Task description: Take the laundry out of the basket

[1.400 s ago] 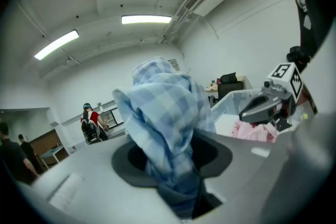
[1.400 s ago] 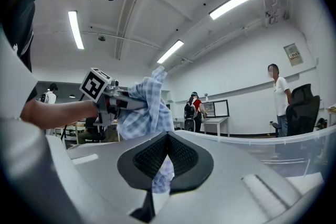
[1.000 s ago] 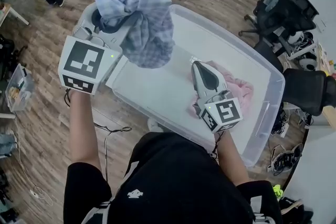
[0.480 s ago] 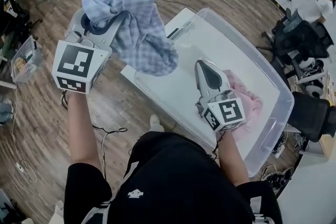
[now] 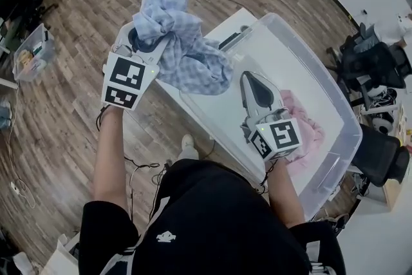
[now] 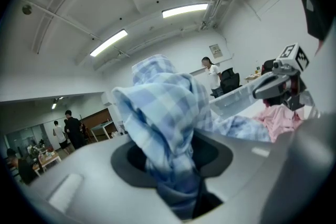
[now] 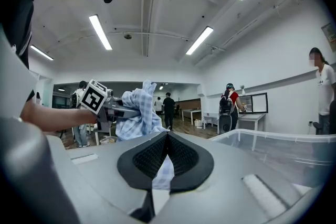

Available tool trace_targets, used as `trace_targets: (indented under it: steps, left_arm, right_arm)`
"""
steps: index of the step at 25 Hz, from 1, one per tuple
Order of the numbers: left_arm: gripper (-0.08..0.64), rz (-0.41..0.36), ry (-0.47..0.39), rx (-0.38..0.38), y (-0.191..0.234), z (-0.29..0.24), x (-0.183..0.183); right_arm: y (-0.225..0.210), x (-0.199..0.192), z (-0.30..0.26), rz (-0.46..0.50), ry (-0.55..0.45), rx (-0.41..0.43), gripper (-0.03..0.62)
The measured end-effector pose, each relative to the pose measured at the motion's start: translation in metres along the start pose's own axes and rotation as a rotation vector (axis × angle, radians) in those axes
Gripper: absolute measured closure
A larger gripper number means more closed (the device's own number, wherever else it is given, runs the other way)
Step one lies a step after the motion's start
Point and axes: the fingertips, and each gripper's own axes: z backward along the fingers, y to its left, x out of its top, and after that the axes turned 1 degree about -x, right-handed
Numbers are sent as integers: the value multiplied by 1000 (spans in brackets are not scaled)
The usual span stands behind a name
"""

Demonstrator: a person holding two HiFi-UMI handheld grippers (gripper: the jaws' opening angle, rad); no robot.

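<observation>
Upper left: left claw [image 6: 178, 176] clamped on checked cloth [image 5: 187, 55]. Centre right: right claw [image 5: 249, 76] pressed together, empty, over basket [image 5: 336, 94].

The bin [image 5: 339, 102] lies bare and open from above through its middle and upper end, fenced all round by clear walls. A pink garment [image 5: 308, 132] fills its lower-right end, with the right tool [image 5: 248, 79] over it. The blue checked cloth [image 5: 187, 55] on the left tool [image 6: 178, 186] hangs across the bin's left corner. At left the wood floor [image 5: 58, 132] is open, apart from a clear box [image 5: 31, 55] and cables [image 5: 138, 161]. Office chairs [image 5: 376, 64] crowd the right edge.
</observation>
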Motion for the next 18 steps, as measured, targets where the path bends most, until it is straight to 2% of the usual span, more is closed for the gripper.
trace_targets:
  steps: [6, 18]
  left_arm:
    - [393, 65, 73, -32, -19, -19, -55]
    - [390, 121, 197, -100, -51, -55, -130]
  right_arm:
    - [3, -6, -11, 3, 27, 5, 592]
    - [1, -22, -29, 3, 77, -1, 592]
